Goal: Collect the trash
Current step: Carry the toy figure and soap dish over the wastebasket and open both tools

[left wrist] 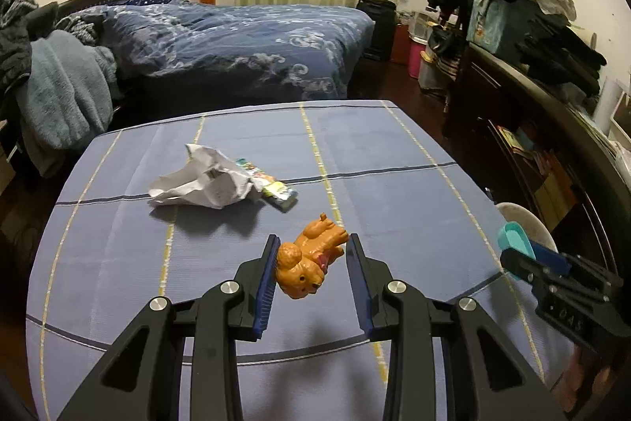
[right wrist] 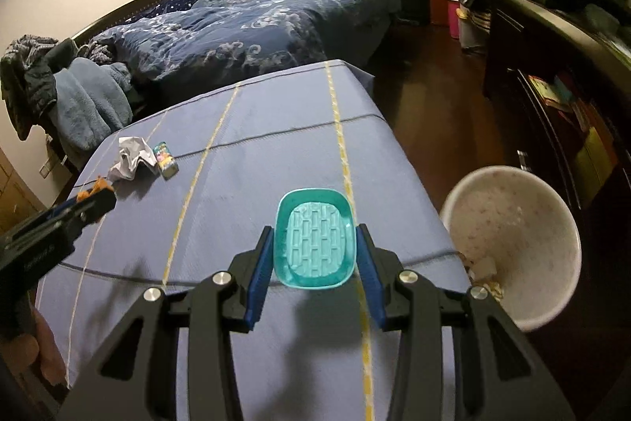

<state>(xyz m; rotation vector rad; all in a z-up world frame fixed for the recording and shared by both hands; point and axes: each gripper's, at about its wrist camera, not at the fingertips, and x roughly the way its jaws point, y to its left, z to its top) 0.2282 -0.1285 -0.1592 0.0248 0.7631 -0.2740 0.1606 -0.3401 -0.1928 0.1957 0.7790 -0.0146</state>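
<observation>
On the blue checked tablecloth point(left wrist: 394, 184) lie a crumpled white paper point(left wrist: 205, 182) and, against its right side, a small colourful wrapper point(left wrist: 276, 188). My left gripper point(left wrist: 311, 243) is shut on an orange toy dog point(left wrist: 303, 263), held just above the cloth in front of the paper. My right gripper point(right wrist: 314, 229) is shut on a teal ribbed dish point(right wrist: 315, 239) near the table's right edge. In the right wrist view the paper point(right wrist: 130, 156) and the wrapper point(right wrist: 165, 160) lie far left, just beyond the left gripper point(right wrist: 94, 200).
A white bin point(right wrist: 504, 216) stands on the dark floor just off the table's right edge, with scraps in its bottom. A bed with a blue quilt point(left wrist: 236, 42) lies beyond the table. Dark shelving point(left wrist: 552, 152) piled with clothes lines the right side.
</observation>
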